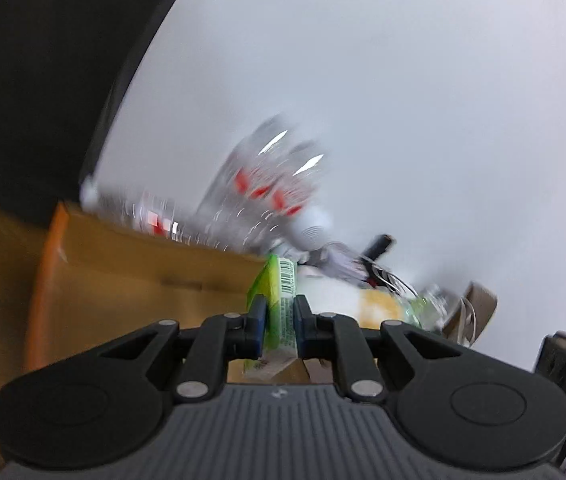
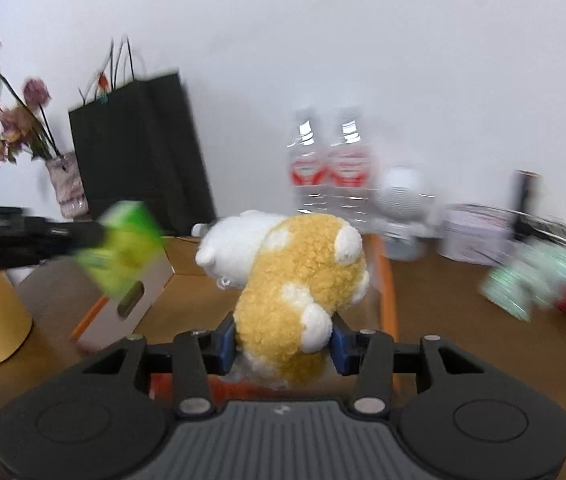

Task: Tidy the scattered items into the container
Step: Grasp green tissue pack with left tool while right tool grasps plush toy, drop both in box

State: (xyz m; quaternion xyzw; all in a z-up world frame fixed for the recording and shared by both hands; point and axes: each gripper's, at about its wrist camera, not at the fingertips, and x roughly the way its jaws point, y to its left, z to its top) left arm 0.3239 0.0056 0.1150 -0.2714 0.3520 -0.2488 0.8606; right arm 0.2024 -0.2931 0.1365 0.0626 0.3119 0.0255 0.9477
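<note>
White wall behind, brown table cluttered. Left gripper clamps green carton, long axis pointing away, above cardboard box. Right gripper squeezes plush toy, head leaning up-left.

We carry two alike grippers: left gripper and right gripper, black linkages, blue pads, silver rivets, ribbed grey bodies.

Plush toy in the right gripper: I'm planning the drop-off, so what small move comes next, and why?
Probably carry the plush toy forward over the open cardboard box before releasing: the right gripper is shut on it, and the box sits just ahead.
</note>
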